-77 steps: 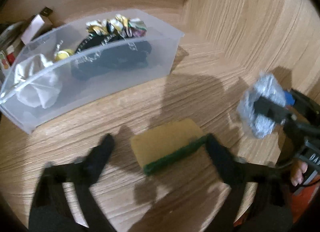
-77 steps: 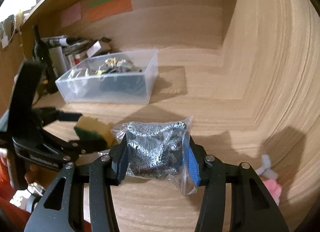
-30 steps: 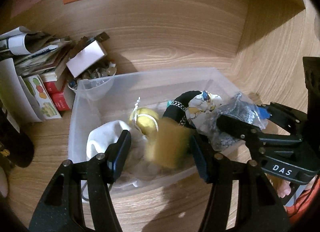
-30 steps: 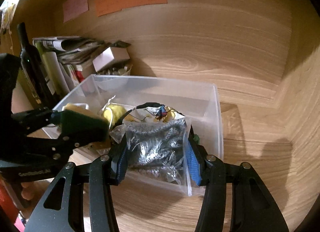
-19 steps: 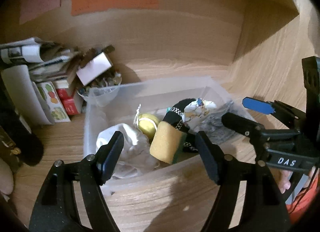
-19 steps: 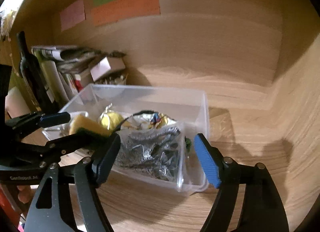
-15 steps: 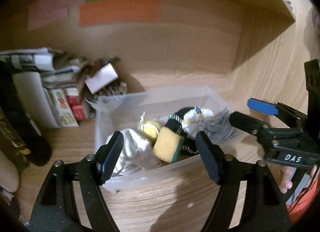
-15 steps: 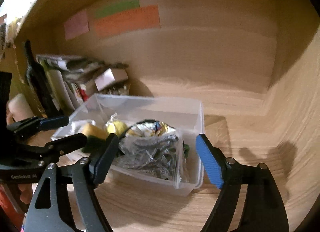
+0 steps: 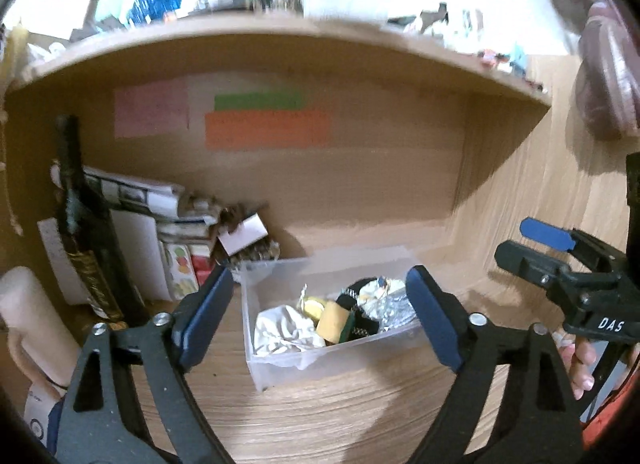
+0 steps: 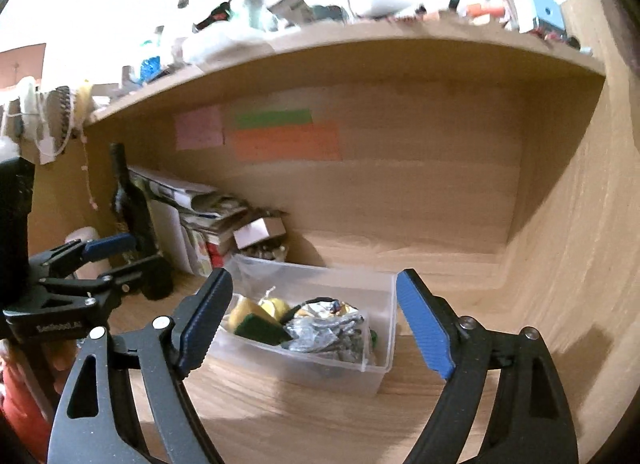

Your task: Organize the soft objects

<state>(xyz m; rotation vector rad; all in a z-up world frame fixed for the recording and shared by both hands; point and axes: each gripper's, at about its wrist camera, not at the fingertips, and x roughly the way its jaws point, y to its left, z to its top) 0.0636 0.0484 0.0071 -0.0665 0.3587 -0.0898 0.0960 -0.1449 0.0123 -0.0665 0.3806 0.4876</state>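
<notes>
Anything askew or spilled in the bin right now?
Nothing spilled. The clear plastic bin sits flat on the wooden shelf, at an angle to the back wall. The yellow sponge with a green scouring side stands tilted on edge, and the silvery item in a clear bag lies loosely on top.

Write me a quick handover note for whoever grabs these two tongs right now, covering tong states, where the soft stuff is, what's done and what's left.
Left tongs: open, empty, held back from the bin.
Right tongs: open, empty, also held back.
Clear plastic bin sits on the wooden shelf.
Inside it: yellow-green sponge, silver bagged bundle, white cloth, plus a yellow ball and patterned fabric.
Done: sponge and silver bundle are in the bin.
Left: no loose soft items are visible on the shelf in either view; check outside the frame before finishing.
</notes>
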